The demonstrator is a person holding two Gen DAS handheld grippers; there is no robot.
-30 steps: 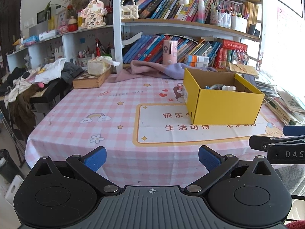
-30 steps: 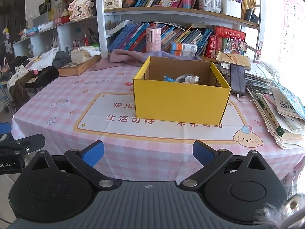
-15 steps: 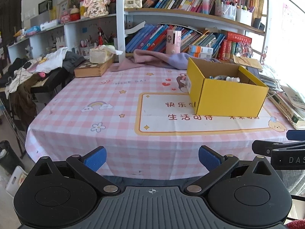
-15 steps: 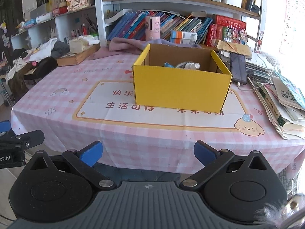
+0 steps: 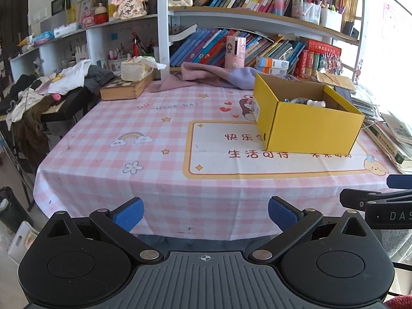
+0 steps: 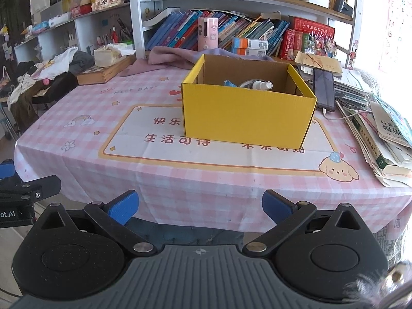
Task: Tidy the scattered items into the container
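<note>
A yellow cardboard box (image 5: 306,126) (image 6: 247,114) stands open on the pink checked tablecloth (image 5: 144,139) (image 6: 180,180). Inside it I see a white spray bottle (image 6: 261,85) (image 5: 315,103) and some bluish items; the rest of its contents is hidden by the walls. My left gripper (image 5: 205,212) is open and empty, held off the table's front edge. My right gripper (image 6: 200,206) is also open and empty, in front of the box and short of the table edge. Each gripper shows at the side of the other's view.
A pink-purple cloth (image 5: 213,76) and a wooden box with tissues (image 5: 128,87) lie at the table's back. A phone (image 6: 325,88) and stacked books (image 6: 386,134) sit to the right. Bookshelves (image 6: 231,33) rise behind; clothes (image 5: 51,85) are piled left.
Both grippers have drawn back from the table and a little down; the table's front edge and hanging cloth now show. Both stayed open.
</note>
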